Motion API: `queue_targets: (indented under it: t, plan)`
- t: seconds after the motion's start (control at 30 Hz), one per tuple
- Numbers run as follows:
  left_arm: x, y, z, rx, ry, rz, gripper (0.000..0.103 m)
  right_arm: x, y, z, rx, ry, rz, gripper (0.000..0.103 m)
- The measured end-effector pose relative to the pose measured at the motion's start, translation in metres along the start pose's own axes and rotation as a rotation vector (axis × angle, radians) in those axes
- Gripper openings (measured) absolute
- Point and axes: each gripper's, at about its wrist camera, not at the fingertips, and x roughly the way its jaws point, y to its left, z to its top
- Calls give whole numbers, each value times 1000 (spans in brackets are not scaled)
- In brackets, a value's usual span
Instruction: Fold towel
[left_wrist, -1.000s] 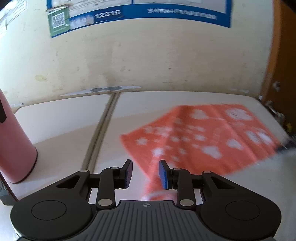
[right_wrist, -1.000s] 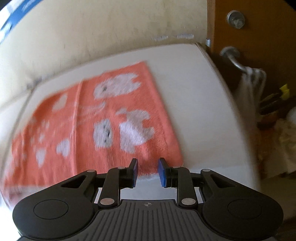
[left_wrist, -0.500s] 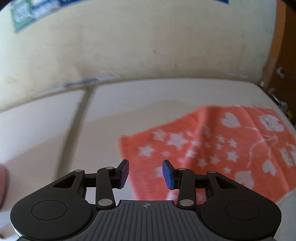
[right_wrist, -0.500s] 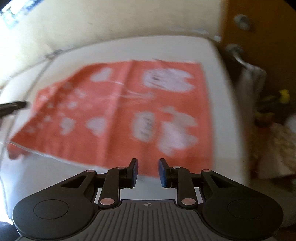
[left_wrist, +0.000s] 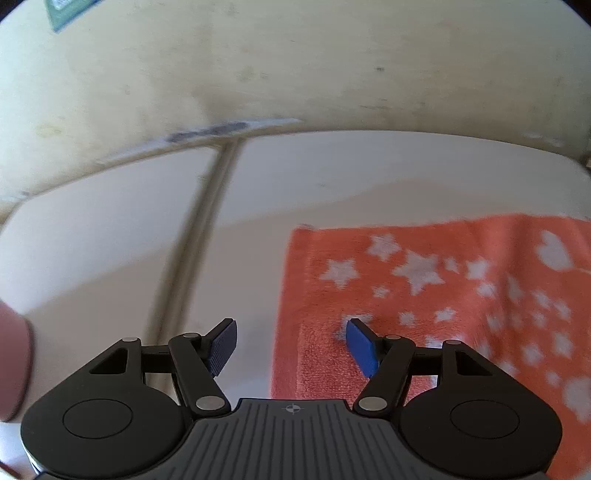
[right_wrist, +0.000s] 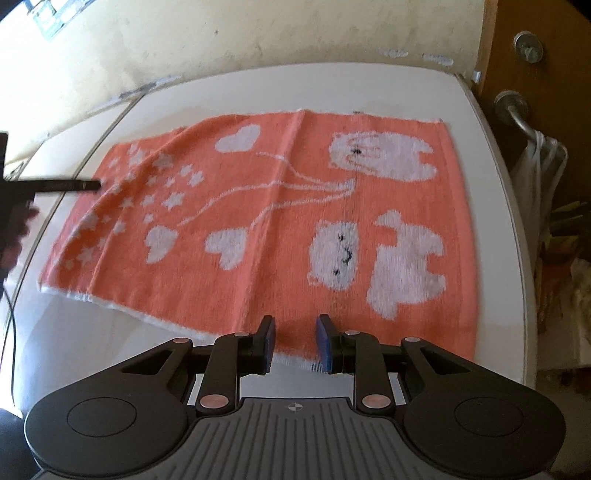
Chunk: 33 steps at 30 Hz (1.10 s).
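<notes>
An orange towel with white stars, hearts and animals lies spread flat on the white table. My right gripper is open and empty over the towel's near edge, right of its middle. My left gripper is open wide and empty over the towel's left end, with the short edge between its fingers. It shows as a dark bar at the left of the right wrist view.
A pink bottle stands at the far left. A seam splits the tabletop. The cream wall is behind the table. A brown door with a metal handle and hanging white bags is at the right.
My left gripper has opened wider and moved to the towel's left end. My right gripper has shifted so the whole towel lies ahead. The towel has settled flat.
</notes>
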Motion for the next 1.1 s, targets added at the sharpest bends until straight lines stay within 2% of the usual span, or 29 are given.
queue_targets:
  t: [0.03,0.17,0.27,0.37,0.47,0.57,0.6,0.67,0.73,0.87,0.93,1.03,1.1]
  plan:
    - [-4,-1,-1,5,-7,6,67,-1,0,0,-3,3,-2,26]
    - [-32,-12,-15,55,-41,-56,67,-7,-6,0,46,-55,-20,26]
    - [-51,-32,-34,140,-49,-95,67,-4,-16,2,101,-97,-74,26]
    - [-53,-41,-48,187,-32,-86,67,-2,-16,-1,84,-99,-96,26]
    - [-56,-43,-58,191,-49,-19,74,-3,-11,-5,70,-105,-104,27]
    - [-60,-39,-60,173,-40,19,74,-4,-3,-11,49,-107,-100,40]
    - [-61,-37,-61,166,-34,35,74,-4,1,-13,27,-101,-98,49]
    - [-69,-34,-60,150,-30,33,74,-5,9,-17,-10,-89,-99,51]
    - [-85,-35,-60,138,-49,-23,74,-11,7,-19,4,-100,-99,51]
    - [-126,-64,-58,164,-114,-206,76,-42,-26,-14,141,-235,-87,51]
    - [-148,-92,-58,209,-169,-305,77,-57,-45,-8,220,-294,-96,52]
    - [-170,-131,-61,278,-223,-403,78,-67,-70,10,264,-334,-123,53]
    - [-181,-161,-64,324,-235,-464,78,-68,-82,23,246,-333,-129,53]
